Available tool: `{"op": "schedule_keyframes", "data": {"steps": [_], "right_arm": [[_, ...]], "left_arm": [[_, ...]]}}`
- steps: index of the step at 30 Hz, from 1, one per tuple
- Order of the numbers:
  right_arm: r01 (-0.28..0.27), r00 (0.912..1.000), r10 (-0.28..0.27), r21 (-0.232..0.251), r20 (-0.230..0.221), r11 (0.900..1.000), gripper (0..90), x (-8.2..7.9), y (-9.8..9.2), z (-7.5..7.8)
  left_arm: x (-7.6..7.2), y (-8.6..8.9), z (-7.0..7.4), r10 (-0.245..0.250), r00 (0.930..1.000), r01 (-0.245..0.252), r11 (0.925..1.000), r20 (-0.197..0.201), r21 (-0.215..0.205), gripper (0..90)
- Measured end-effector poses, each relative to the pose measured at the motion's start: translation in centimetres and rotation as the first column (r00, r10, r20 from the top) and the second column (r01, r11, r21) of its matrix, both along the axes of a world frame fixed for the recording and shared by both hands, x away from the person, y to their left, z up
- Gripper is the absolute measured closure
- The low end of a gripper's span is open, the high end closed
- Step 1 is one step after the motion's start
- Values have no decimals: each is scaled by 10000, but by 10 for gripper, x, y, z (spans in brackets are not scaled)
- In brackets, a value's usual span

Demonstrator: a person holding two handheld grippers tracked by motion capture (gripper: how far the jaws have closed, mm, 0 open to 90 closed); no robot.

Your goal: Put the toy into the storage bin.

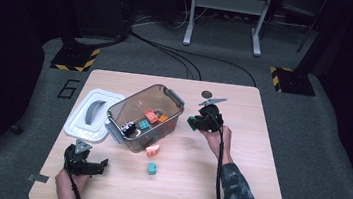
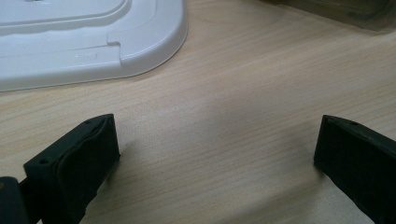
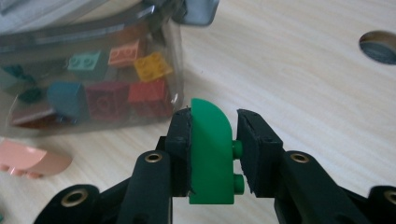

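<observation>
My right gripper is shut on a green brick with a rounded top, its studs against the right pad. In the high view that right gripper hovers just right of the clear plastic bin, with the green brick in it. The bin holds several bricks in red, orange, yellow and teal. My left gripper rests near the table's front left, open, with bare wood between its jaws.
The bin's white lid lies left of the bin, and its corner lies ahead of the left jaws. A pink brick and a teal brick lie on the table in front of the bin. A round hole marks the table's far side.
</observation>
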State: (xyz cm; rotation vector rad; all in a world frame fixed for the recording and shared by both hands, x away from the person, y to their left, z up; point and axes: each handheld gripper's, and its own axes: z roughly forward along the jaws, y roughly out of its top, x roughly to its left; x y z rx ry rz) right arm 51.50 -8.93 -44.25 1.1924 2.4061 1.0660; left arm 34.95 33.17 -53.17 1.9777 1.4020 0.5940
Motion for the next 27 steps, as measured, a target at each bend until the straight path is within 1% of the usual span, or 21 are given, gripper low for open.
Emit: {"op": "schedule_keyframes", "data": {"steps": [6,9,10,14,16,18,21,22,27], "right_arm": [[135,9996,-135,3,266,9999,669,9,0,11],[189,9993,-189,14,325,9998,670,13,0,15],[267,9993,-267,30,270,9996,669,14,1,16],[296,9986,-296,18,435,9996,670,19,2,22],[300,9986,-300,3,441,9995,670,20,2,23],[340,9977,-337,-44,582,9994,670,24,3,29],[329,9980,-327,-24,548,9995,670,26,3,31],[375,9973,-375,5,628,9993,670,29,3,35],[441,9954,-441,19,847,9990,670,32,5,46]], "left_arm": [[0,0,0,3,10000,-3,10000,-7,0,0],[0,0,0,6,10000,-6,10000,-3,-1,0],[0,0,0,3,10000,-3,10000,-8,3,0],[0,0,0,3,10000,-3,10000,-8,-1,0],[0,0,0,4,10000,-4,10000,-9,-1,0],[0,0,0,0,10000,0,10000,-6,0,0],[0,0,0,9,10000,-9,10000,-10,8,0],[0,0,0,0,10000,0,10000,-2,1,0],[0,0,0,-1,10000,1,10000,-4,-3,0]]}}
